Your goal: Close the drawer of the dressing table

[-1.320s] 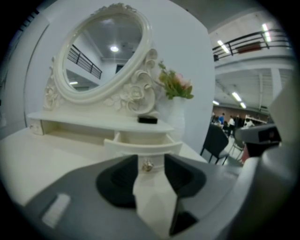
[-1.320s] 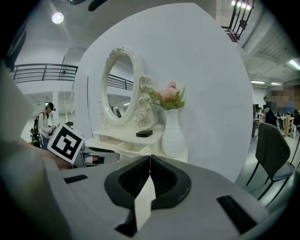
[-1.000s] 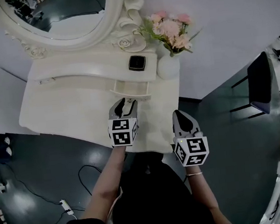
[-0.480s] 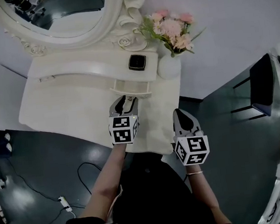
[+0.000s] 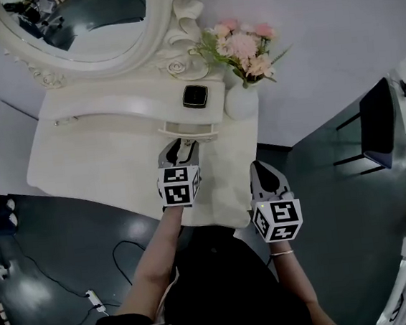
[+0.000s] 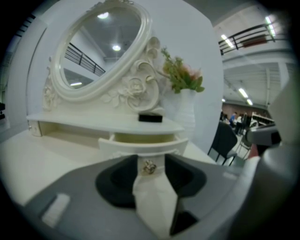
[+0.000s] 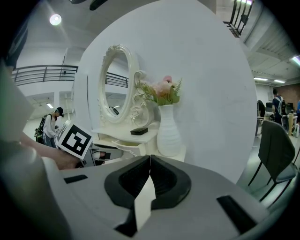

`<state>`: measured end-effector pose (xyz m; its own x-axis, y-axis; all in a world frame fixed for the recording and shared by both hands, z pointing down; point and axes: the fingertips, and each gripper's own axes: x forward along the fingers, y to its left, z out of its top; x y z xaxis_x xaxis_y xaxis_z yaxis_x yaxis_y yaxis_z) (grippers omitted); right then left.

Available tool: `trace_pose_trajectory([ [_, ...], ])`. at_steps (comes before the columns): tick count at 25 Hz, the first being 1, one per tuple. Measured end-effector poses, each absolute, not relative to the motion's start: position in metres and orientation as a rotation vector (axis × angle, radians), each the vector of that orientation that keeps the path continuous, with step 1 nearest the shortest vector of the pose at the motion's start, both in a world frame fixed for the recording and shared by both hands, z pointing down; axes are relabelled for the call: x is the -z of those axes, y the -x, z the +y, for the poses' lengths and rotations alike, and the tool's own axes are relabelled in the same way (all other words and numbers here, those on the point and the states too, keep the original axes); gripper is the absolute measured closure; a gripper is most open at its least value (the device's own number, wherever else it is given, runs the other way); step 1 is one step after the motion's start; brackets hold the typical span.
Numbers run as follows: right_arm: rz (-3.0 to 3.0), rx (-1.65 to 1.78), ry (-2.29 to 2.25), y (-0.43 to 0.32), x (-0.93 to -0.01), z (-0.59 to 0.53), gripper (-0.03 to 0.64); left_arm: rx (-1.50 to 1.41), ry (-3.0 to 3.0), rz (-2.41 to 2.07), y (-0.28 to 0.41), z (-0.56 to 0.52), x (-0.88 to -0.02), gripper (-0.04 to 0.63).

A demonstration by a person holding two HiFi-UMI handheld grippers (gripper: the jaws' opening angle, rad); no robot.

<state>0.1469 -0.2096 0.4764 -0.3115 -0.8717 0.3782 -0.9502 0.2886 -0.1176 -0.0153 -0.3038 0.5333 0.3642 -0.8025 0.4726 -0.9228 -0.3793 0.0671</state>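
The white dressing table (image 5: 87,159) has a small drawer (image 5: 187,129) under its upper shelf, standing a little way out. In the left gripper view the drawer front (image 6: 140,145) is just ahead, with its small metal knob (image 6: 149,166) between the jaws. My left gripper (image 5: 180,147) (image 6: 149,162) is shut on that knob. My right gripper (image 5: 261,168) (image 7: 149,159) is shut on nothing and hangs over the table's front right corner, apart from the drawer.
A black box (image 5: 195,95) lies on the shelf above the drawer. A white vase (image 5: 241,102) of pink flowers stands to its right, the oval mirror (image 5: 80,27) behind. A dark chair (image 5: 375,122) stands at the right. A cable and power strip (image 5: 95,298) lie on the floor.
The drawer has slid inward and sticks out less than a second ago. My left gripper has moved forward with it. The right gripper has hardly moved.
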Motion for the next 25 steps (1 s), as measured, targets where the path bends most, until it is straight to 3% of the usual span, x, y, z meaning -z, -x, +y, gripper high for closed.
trace_pose_trajectory([
  [25, -2.313, -0.488, -1.674, -0.148, -0.481, -0.212, 0.612, -0.549, -2.324, -1.511, 0.008, -0.34, -0.536, 0.401],
])
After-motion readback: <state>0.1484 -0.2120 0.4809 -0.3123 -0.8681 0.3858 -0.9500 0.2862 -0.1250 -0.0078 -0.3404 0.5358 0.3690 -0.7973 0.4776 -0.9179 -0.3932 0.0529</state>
